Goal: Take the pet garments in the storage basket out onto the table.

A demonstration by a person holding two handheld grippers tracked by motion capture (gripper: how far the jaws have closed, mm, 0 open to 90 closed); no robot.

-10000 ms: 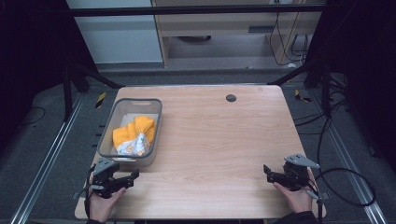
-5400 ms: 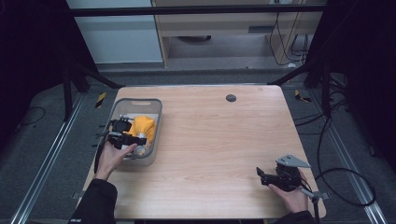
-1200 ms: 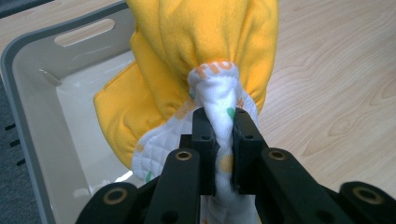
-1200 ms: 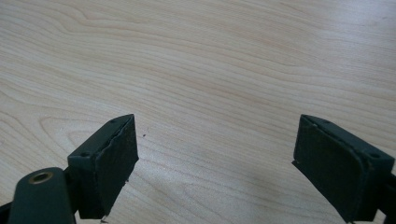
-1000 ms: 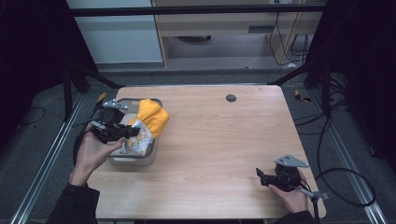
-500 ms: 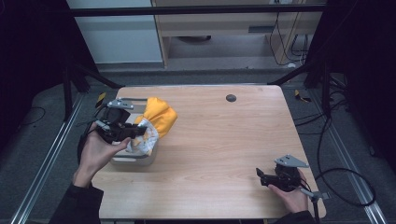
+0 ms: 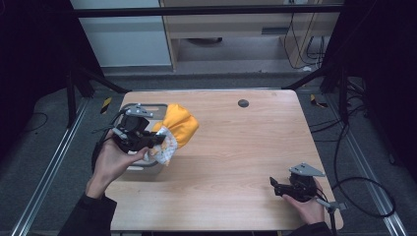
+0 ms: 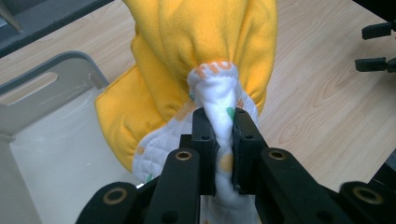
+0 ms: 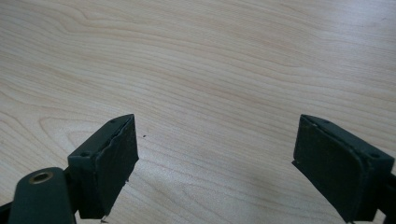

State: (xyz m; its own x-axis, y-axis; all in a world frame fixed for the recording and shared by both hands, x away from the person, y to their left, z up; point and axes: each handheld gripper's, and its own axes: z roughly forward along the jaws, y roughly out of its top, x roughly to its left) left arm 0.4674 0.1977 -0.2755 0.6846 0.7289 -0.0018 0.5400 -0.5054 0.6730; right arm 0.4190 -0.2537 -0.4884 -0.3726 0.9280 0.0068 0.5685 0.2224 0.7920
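Observation:
A yellow cloth [image 7: 180, 126] with a white patterned lining hangs bunched above the right rim of a clear plastic bin [image 7: 142, 169] at the table's left. My left gripper [image 7: 156, 142] is shut on a fold of the white lining; in the left gripper view the jaws pinch that fold of the cloth [image 8: 205, 56] at the left gripper [image 8: 223, 140], with the bin [image 8: 42, 107] below and to the left. My right gripper [image 7: 273, 185] rests low near the table's front right corner. In the right gripper view the right gripper [image 9: 215, 163] stands open over bare wood.
The wooden table [image 7: 246, 147] has a small dark round hole [image 7: 243, 103] near its far edge. Black frame bars and cables run along the floor on both sides. A cable trails from the right gripper off the front right edge.
My left gripper has carried the cloth up and to the right, out over the bin's right rim. The right gripper has not moved.

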